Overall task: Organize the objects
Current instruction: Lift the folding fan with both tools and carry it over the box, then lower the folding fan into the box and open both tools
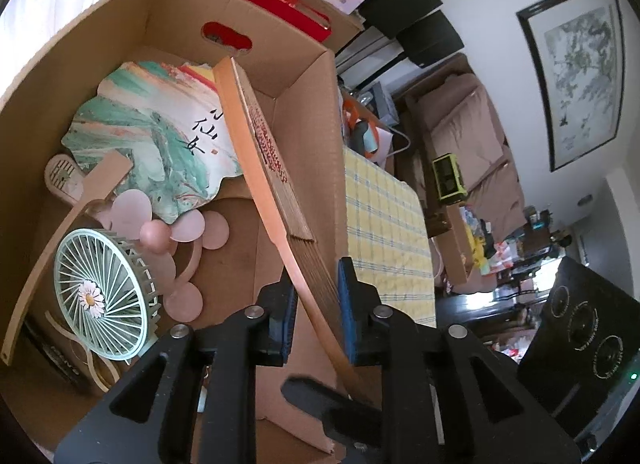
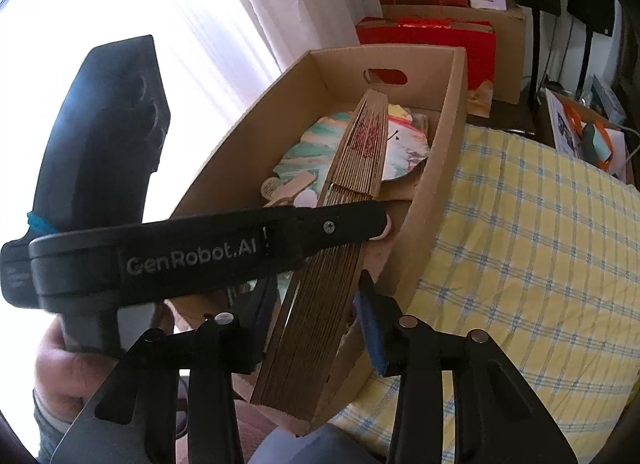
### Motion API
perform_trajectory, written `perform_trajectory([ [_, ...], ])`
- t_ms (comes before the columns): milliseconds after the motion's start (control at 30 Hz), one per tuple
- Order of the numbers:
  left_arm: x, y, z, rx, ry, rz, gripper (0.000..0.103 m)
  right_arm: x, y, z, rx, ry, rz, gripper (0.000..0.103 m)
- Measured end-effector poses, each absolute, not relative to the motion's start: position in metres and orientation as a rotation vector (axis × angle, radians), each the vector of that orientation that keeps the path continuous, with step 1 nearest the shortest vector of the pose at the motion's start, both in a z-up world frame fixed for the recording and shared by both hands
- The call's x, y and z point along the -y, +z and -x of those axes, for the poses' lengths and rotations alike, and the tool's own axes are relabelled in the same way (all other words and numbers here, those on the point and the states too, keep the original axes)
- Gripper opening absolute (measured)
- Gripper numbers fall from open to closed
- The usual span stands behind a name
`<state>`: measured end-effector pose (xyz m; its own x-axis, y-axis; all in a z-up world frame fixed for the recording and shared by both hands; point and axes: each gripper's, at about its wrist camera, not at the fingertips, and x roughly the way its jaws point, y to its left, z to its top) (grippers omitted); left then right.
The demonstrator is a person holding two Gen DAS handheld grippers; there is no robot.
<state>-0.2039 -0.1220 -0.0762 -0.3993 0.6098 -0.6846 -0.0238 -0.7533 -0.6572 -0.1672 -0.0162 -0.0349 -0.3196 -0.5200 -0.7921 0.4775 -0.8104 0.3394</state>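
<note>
An open cardboard box holds several fans. A folded wooden fan slants over the box, with its far end near the handle hole. My left gripper is shut on the fan's lower part, its blue pads tight against both sides. In the right wrist view the same folded fan lies between the fingers of my right gripper. That gripper stands open, with a gap on the left side. One of the left gripper's fingers crosses over the fan there. A hand holds the left gripper's handle.
Inside the box lie a painted flat fan, a mint electric fan and a pink fan. A yellow checked cloth covers the surface to the box's right. Red gift boxes stand behind it. A black speaker is at the right.
</note>
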Motion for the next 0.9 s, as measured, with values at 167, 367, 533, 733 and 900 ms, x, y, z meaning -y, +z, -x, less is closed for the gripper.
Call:
perform_trajectory([
  [167,0.126,-0.086,0.206,0.753,2.226,1.475,0.018,0.016,-0.027,0.156,-0.036,-2.169,-1.285,0.06],
  [367,0.111,-0.085,0.206,0.537,2.316,1.523,0.018,-0.001,-0.02,0.154,-0.05,-2.206,-1.274,0.06],
  [533,0.097,-0.085,0.208,0.297,2.415,1.553,0.018,-0.015,-0.016,0.155,-0.037,-2.227,-1.276,0.061],
  [733,0.097,-0.081,0.198,0.3,2.418,1.546,0.044,-0.026,-0.017,0.154,-0.023,-2.25,-1.273,0.062],
  [900,0.106,-0.062,0.184,0.355,2.469,1.486,0.06,-0.034,-0.015,0.151,-0.054,-2.298,-1.26,0.067],
])
